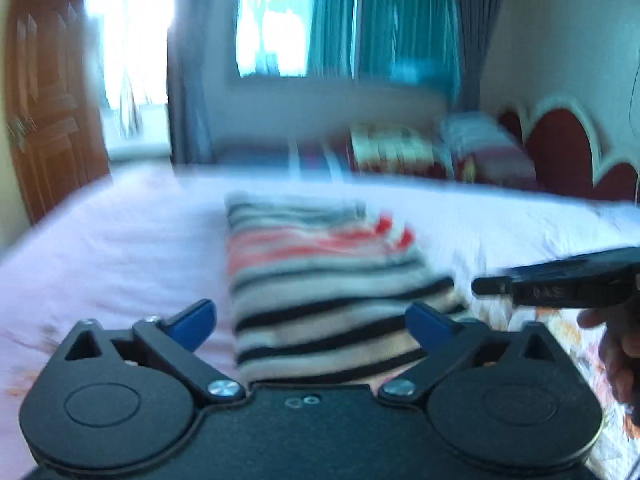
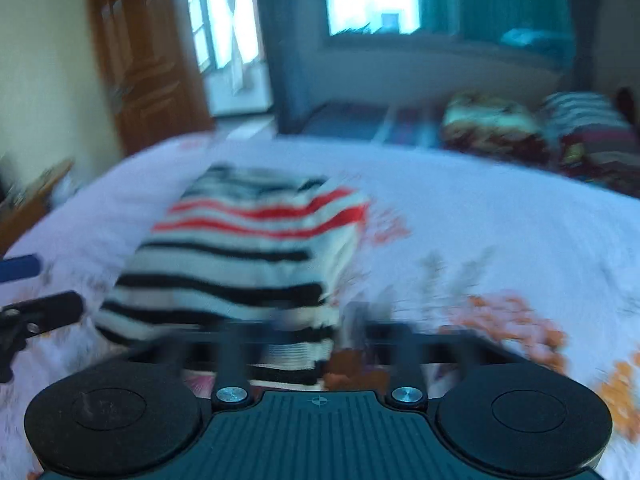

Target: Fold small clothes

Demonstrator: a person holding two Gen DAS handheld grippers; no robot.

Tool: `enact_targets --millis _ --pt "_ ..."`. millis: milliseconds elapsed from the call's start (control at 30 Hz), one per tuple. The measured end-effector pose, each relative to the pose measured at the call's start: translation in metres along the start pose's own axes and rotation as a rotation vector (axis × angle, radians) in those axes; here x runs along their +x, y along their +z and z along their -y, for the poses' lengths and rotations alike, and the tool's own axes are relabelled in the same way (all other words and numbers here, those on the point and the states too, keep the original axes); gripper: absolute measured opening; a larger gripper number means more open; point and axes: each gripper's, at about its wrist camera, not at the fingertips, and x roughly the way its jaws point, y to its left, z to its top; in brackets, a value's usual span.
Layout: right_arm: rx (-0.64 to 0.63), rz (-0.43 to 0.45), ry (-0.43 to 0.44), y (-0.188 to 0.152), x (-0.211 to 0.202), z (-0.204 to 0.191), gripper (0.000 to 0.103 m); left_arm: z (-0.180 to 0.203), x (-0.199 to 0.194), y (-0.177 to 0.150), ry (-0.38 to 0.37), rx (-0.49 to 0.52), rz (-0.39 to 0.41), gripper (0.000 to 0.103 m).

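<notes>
— Looking through the left wrist camera first: what do you make out?

— Blur everywhere, but the left gripper (image 1: 312, 322) is plain enough. Its two blue fingertips (image 1: 192, 322) stand far apart, splayed out to either side, and nothing sits between them. It has hold of nothing.

— And the garment?

— A striped top (image 1: 320, 280), folded into a compact oblong, lies flat on the white bedsheet (image 1: 120, 240) just beyond the fingertips. Black and pale bands at the near end, red bands farther off, grey ones at the far edge. No finger touches it.

— Anything to the right?

— The right gripper (image 1: 560, 280) pokes in from that edge as a dark shape, with a hand (image 1: 616, 344) below it. From here I cannot tell how its jaws stand. Behind the bed are a wooden door (image 1: 48, 100), teal curtains (image 1: 384, 20) and a red headboard (image 1: 560, 148).

— Now the right wrist view.

— The right gripper's (image 2: 316, 336) own fingers are smeared by motion into faint dark streaks set wide apart, so it reads as spread open, gripping nothing. The striped top (image 2: 248, 256) lies ahead and slightly left on the bedsheet (image 2: 500, 220), its near edge partly hidden behind the gripper's body.

— The other claw?

— At the left edge a blue fingertip and a dark arm of the left gripper (image 2: 28, 284) show, just beside the top, apart from it.
</notes>
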Motion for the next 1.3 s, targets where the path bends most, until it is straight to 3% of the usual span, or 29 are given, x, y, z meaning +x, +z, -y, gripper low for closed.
enact_targets --millis 33,100,333,567,767,1000,1300 --pt "0.007 0.100 -0.022 -0.008 -0.023 0.001 0.103 0.003 -0.010 -0.003 0.035 0.006 -0.006 0.102" --pt "-0.007 0.143 -0.044 -0.018 -0.053 0.001 0.103 0.006 -0.031 -0.010 0.049 0.003 -0.006 0.102" --pt "0.048 0.135 -0.052 -0.054 -0.147 -0.003 0.103 0.015 -0.118 -0.018 0.066 -0.089 0.014 0.102" --pt "-0.003 0.107 -0.075 -0.085 -0.223 -0.040 0.103 0.044 -0.197 -0.030 0.063 -0.035 0.035 0.102" --pt "-0.008 0.139 -0.082 -0.101 -0.274 -0.058 0.103 0.059 -0.247 -0.039 0.035 -0.031 0.076 0.102" --pt "-0.040 0.182 -0.085 -0.110 -0.317 -0.071 0.103 0.060 -0.281 -0.042 0.032 -0.055 0.111 0.102" --pt "-0.036 0.200 -0.097 -0.111 -0.334 -0.074 0.103 0.059 -0.288 -0.044 0.020 -0.050 0.123 0.102"
